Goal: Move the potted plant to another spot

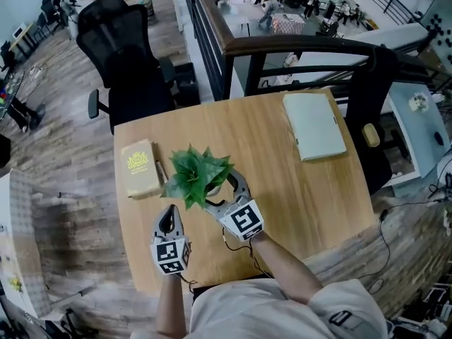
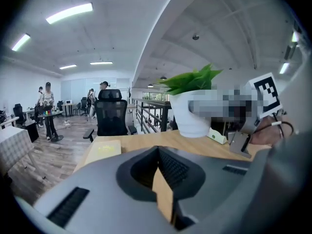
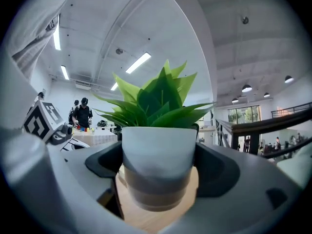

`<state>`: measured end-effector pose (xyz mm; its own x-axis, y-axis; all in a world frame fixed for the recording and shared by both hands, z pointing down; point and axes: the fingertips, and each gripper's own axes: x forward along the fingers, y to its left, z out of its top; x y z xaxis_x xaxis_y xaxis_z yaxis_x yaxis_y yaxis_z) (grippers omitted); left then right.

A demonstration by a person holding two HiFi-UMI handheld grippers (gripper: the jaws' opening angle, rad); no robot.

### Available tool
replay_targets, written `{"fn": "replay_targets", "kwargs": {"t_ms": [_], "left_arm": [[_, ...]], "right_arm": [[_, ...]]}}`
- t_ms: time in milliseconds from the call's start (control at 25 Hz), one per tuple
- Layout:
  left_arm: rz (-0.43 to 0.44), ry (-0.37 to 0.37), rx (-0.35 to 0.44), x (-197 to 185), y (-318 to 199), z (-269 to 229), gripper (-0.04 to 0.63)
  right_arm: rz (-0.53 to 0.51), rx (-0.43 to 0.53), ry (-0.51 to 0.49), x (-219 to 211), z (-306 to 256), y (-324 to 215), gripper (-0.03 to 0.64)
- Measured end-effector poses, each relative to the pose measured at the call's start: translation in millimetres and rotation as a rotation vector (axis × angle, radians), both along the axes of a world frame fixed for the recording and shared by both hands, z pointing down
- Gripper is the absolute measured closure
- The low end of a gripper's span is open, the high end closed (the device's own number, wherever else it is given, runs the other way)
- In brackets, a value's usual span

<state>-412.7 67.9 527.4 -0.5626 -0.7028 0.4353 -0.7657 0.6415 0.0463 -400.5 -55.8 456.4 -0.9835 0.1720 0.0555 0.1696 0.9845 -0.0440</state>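
- The right claw [image 3: 157, 172] is clamped on the white pot of the potted plant [image 3: 157, 140], one jaw on each side of the pot.
- The left claw [image 2: 157, 152] has its jaws together with nothing between them, and sits just left of the plant.
- The plant sits near the front left of the wooden counter [image 1: 304, 189].
- A yellow book [image 1: 140, 168] lies to its left, and a pale green notebook [image 1: 314, 126] lies well apart at the far right.
- A black office chair [image 1: 123, 55] stands beyond the counter.
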Motion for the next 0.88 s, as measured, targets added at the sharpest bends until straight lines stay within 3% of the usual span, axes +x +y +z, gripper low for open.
{"fn": "replay_targets", "kwargs": {"t_ms": [160,440,600,880], "left_arm": [[0.023,-0.083,0.055,8,-17,-38,0.584],[0.059,-0.139,0.109,34,-16,-69,0.584],[0.085,-0.144,0.123,32,-20,-74,0.583],[0.154,-0.134,0.153,65,-26,-81,0.583]], "right_arm": [[0.022,0.013,-0.084,17,-38,-10,0.155],[0.017,0.09,-0.137,56,-75,4,0.155],[0.041,0.086,-0.163,60,-80,3,0.155],[0.111,0.049,-0.163,104,-90,-6,0.156]]}}
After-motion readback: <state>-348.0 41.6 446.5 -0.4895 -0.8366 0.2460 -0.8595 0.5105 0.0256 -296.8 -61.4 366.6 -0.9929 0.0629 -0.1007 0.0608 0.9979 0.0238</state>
